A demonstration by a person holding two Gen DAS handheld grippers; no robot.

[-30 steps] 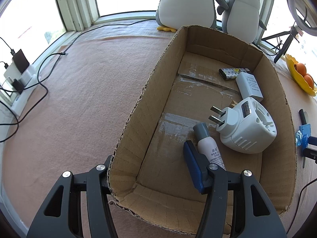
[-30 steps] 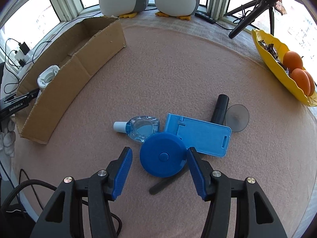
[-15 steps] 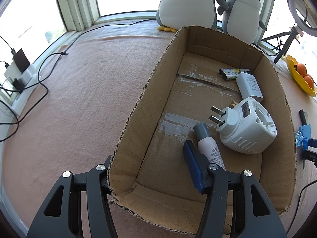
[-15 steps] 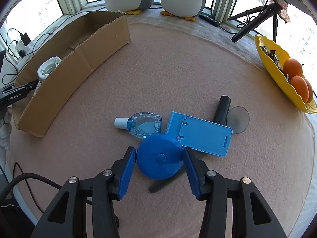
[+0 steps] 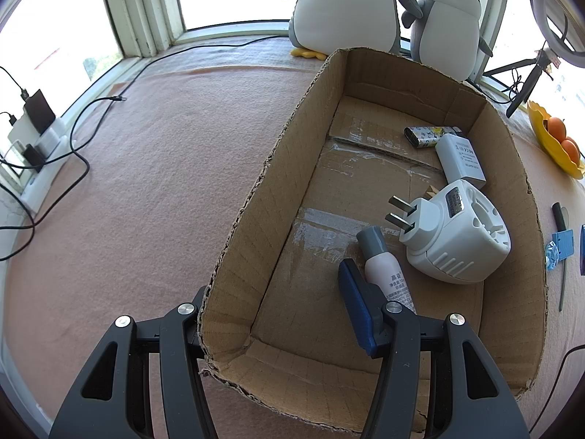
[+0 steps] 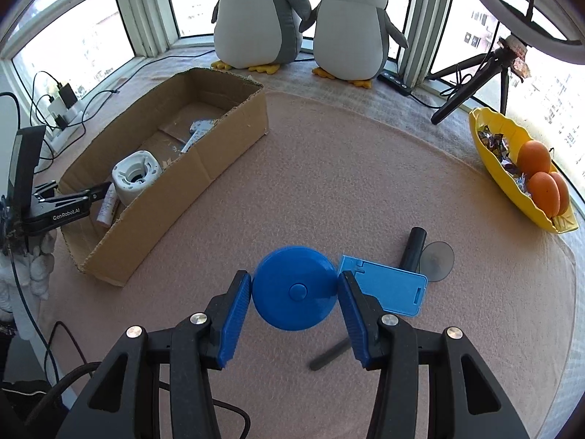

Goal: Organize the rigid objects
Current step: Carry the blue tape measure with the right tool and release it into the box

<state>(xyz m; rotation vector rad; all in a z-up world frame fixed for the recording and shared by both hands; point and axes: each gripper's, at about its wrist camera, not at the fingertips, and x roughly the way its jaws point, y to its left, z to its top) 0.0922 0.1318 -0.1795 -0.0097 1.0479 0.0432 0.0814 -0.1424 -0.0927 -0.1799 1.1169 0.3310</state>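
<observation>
**Inventory: blue disc in our right gripper, box contents under our left**

Item 1. Our right gripper [image 6: 294,301]: both blue pads pressed against the sides of a round blue disc-shaped case [image 6: 294,287] with a centre button. The disc sits between the fingers and hides the surface below it; we cannot tell whether it is clear of the cloth.

Item 2. Our left gripper [image 5: 278,311]: fingers wide apart, straddling the near left corner of the cardboard box [image 5: 241,219]. One finger is outside the box wall, the other, with its blue pad, is inside. It holds nothing.

Item 3. Box contents, as our left wrist camera shows them: a small white tube with a grey cap [image 5: 384,263] lying just beside the inner pad; a white travel plug adapter [image 5: 453,234] with two flat prongs, beside the tube; a white rectangular charger block [image 5: 460,161] farther back; a dark printed battery-like pack [image 5: 427,135] behind that.

Item 4. Loose on the pink cloth [image 6: 365,168], right wrist view: a blue flat phone stand [image 6: 387,289] just right of the disc; a black cylinder [image 6: 413,248] touching a grey translucent suction disc [image 6: 437,259] behind the stand; a dark slender stick [image 6: 329,355] near the right finger.

Item 5. Surroundings: two plush penguins [image 6: 351,18] at the window; a yellow dish [image 6: 512,186] holding oranges and wrapped sweets; a black tripod [image 6: 471,80].
</observation>
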